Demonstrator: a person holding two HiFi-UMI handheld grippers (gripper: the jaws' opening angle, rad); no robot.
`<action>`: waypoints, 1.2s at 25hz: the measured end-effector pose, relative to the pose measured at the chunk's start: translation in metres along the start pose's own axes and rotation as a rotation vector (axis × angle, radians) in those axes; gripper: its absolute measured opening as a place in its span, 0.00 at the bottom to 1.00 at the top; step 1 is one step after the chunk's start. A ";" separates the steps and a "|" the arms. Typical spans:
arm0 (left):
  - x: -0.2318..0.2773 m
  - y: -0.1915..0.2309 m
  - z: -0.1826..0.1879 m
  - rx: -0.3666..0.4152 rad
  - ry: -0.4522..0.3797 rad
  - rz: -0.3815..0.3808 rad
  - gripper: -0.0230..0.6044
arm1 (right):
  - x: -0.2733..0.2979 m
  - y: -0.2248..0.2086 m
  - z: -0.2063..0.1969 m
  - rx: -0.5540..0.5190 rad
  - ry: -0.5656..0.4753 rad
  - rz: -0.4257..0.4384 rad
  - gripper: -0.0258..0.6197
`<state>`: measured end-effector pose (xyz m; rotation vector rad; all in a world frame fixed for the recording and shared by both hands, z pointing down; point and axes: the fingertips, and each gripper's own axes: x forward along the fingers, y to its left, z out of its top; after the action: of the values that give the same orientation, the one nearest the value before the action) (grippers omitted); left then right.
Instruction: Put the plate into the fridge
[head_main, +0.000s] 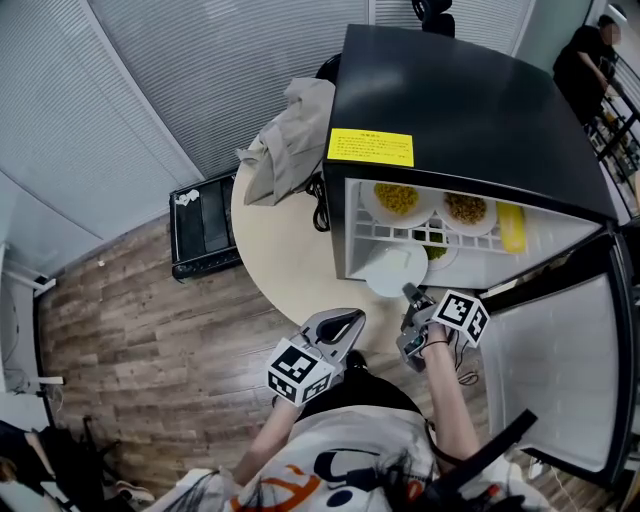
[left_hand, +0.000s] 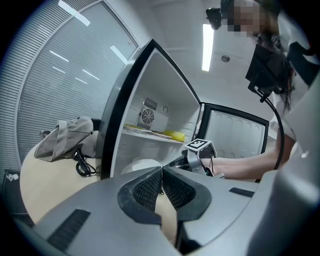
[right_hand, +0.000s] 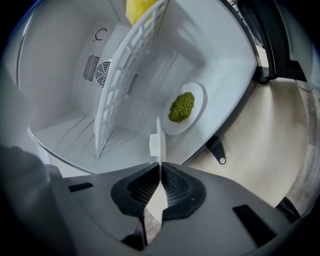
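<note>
By fridge (head_main: 470, 110): plate (head_main: 393, 272) in R gripper (right_hand: 160, 172)

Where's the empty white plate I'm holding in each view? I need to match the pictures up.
Head view: white plate at the fridge's lower opening, ahead of the right hand-held gripper.
Left gripper view: pale rounded edge below the shelf, centre.
Right gripper view: edge-on, centre, pinched in the jaws.
Shared landmark: yellow item on the shelf.
</note>
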<state>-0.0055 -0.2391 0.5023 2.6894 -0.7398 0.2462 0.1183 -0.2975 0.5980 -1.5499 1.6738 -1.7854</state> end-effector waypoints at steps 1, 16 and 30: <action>0.001 0.000 0.000 -0.001 0.001 -0.001 0.06 | 0.002 -0.001 0.001 0.008 -0.001 -0.002 0.08; 0.003 0.000 -0.005 -0.001 0.017 0.006 0.06 | 0.034 -0.013 0.016 0.024 -0.014 -0.041 0.08; 0.000 0.008 -0.007 -0.007 0.026 0.049 0.06 | 0.062 0.000 0.040 -0.424 -0.032 -0.212 0.15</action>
<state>-0.0103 -0.2429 0.5105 2.6586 -0.7975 0.2895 0.1247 -0.3673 0.6206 -1.9833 2.0363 -1.5502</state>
